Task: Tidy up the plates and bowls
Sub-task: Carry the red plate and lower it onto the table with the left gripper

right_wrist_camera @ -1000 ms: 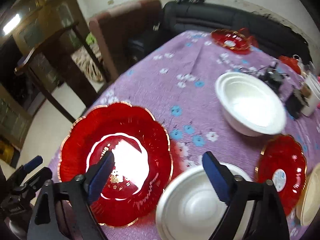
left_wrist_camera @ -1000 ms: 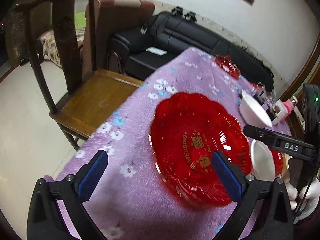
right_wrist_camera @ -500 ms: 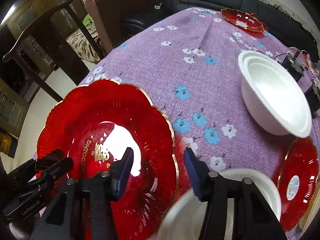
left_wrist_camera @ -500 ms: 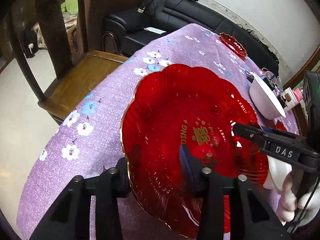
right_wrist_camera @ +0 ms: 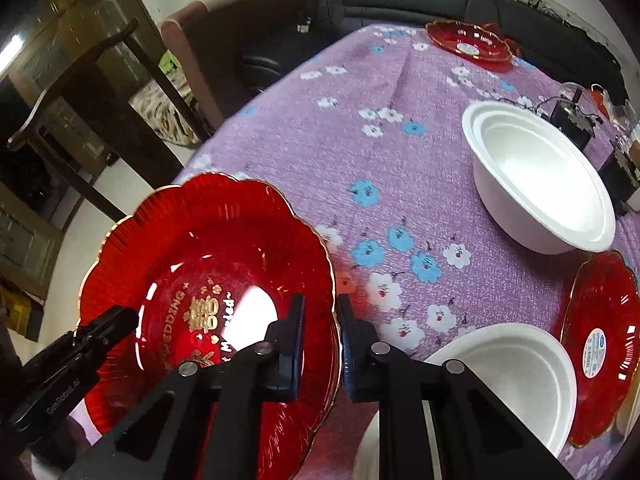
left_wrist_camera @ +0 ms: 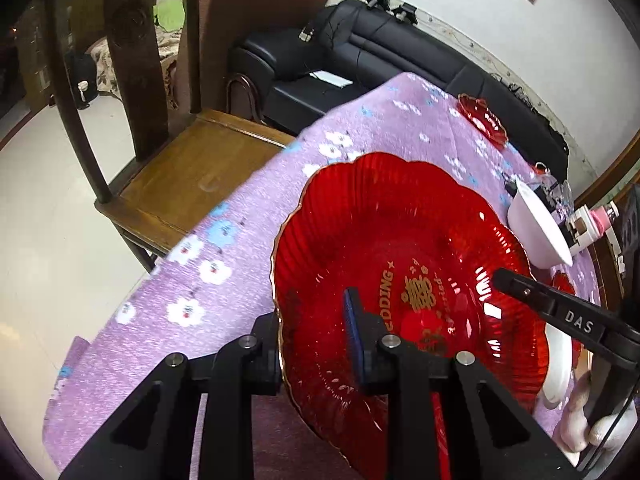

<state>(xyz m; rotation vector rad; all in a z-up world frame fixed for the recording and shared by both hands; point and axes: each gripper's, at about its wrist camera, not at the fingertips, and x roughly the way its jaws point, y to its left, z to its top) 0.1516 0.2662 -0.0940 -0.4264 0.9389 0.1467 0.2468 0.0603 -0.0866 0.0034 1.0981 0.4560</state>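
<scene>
Nearest, the left gripper [left_wrist_camera: 316, 330] has just closed its jaws on the near left rim of the big red plate [left_wrist_camera: 400, 248], one finger under the scalloped edge and the other pressed on the inside. The right gripper [right_wrist_camera: 320, 330] has likewise just closed, pinching the same plate's right rim, one blue pad [right_wrist_camera: 347, 344] outside the gold-trimmed edge and the other finger inside. In the left wrist view, the right tool's black finger lies over the plate's right side, with a white-gloved hand [left_wrist_camera: 580, 428] below it.

The plate sits at the near left corner of the table, on a purple cloth [right_wrist_camera: 400, 128] printed with white and blue flowers; gold lettering marks its centre. Just right of it, near the edge, is a white bowl [right_wrist_camera: 508, 364], and right of that a smaller red plate [right_wrist_camera: 600, 344] with a sticker. Farther back on the right stand stacked white bowls [right_wrist_camera: 540, 184], with small dark gadgets and wires beyond. At the far end lies another red dish [right_wrist_camera: 468, 42]. Left of the table is a wooden chair [left_wrist_camera: 180, 168]; behind it, a black sofa [left_wrist_camera: 360, 64].
</scene>
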